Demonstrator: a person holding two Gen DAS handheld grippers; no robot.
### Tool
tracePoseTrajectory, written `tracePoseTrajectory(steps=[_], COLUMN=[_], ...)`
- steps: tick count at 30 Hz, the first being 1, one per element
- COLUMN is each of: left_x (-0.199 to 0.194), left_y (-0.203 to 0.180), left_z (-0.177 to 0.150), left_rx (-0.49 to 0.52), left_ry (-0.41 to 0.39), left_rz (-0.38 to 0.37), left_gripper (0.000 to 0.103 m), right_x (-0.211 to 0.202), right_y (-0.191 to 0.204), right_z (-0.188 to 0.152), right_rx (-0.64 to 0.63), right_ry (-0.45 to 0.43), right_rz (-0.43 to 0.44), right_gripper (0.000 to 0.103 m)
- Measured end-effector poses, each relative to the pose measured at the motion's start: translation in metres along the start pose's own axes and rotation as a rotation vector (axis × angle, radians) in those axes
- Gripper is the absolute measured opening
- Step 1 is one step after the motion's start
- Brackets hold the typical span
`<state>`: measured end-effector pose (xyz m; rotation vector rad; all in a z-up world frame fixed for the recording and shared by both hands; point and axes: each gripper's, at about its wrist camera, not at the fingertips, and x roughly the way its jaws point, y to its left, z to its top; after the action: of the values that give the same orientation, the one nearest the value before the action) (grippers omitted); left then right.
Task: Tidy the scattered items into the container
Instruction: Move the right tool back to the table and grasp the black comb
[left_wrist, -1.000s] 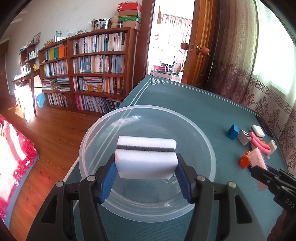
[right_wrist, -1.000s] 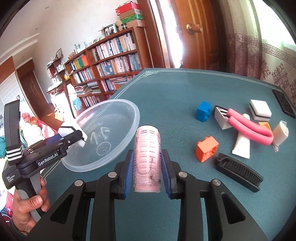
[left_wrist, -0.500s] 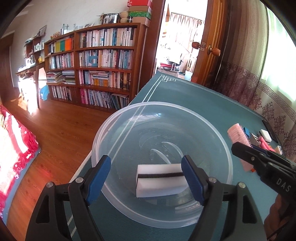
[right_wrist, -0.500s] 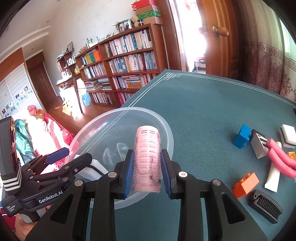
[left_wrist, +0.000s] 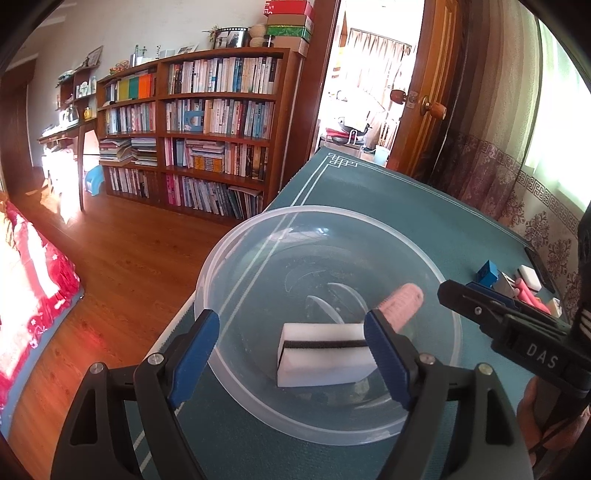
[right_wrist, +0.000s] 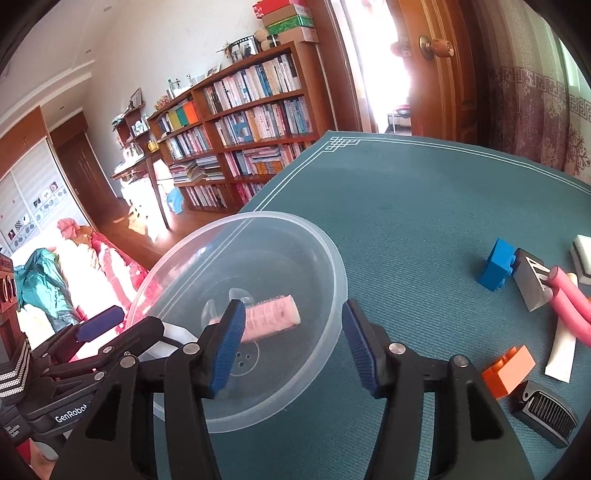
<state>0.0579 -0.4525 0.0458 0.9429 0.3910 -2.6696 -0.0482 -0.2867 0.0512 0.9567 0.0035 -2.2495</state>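
A clear plastic bowl (left_wrist: 229, 251) stands on the teal table near its left edge. In it lie a white sponge with a black stripe (left_wrist: 321, 354) and a pink hair roller (left_wrist: 400, 302), which rests on its side in the right wrist view too (right_wrist: 273, 317). My left gripper (left_wrist: 291, 325) hovers open over the bowl's near side, above the sponge. My right gripper (right_wrist: 291, 310) is open above the bowl's right half, with the roller lying below its left finger. Neither gripper holds anything.
Right of the bowl lie a blue block (right_wrist: 495, 264), a grey wedge (right_wrist: 532, 280), a pink foam curler (right_wrist: 569, 299), a white tube (right_wrist: 561, 354), an orange block (right_wrist: 509, 371), a black brush (right_wrist: 546, 411) and another white sponge (right_wrist: 583, 254). The table edge runs just left of the bowl.
The left gripper opened and the sponge fell into the bowl. The right gripper carried the pink roller over the bowl, then opened; the roller now lies in the bowl.
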Motion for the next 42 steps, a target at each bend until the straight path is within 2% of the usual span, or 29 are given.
tracePoseTrajectory(steps=[5,10,22,35,39,42], left_x=[0.000,-0.003,-0.006,-0.012,-0.013,-0.013], left_y=[-0.001,-0.003,-0.036,-0.096,-0.119,-0.137], left_z=[-0.003,-0.005,-0.010,-0.013,-0.015,-0.017], left_rx=[-0.005,-0.011,0.061,0.173,0.217,0.249], left_ry=[0.007,0.005,0.012,0.021,0.027,0.034], left_rz=[0.000,-0.006,-0.035,-0.101,-0.128,-0.147], left_gripper=[0.085,0.092,0.093,0.093,0.093,0.093], right_x=[-0.006,-0.015,-0.050,-0.101,-0.108,-0.106], right_y=[-0.004,-0.013,-0.045,-0.131,-0.156,-0.168], right_z=[-0.008,-0.017,-0.038,-0.065,-0.068,-0.067], right_rx=[0.021,0.046,0.099,0.173,0.169,0.142], right_ry=[0.001,0.000,-0.046,-0.068,-0.056,-0.032], right_rz=[-0.003,-0.014,-0.088,-0.263,-0.271,-0.237], right_gripper=[0.058,0.058,0.058,0.058,0.058,0.058])
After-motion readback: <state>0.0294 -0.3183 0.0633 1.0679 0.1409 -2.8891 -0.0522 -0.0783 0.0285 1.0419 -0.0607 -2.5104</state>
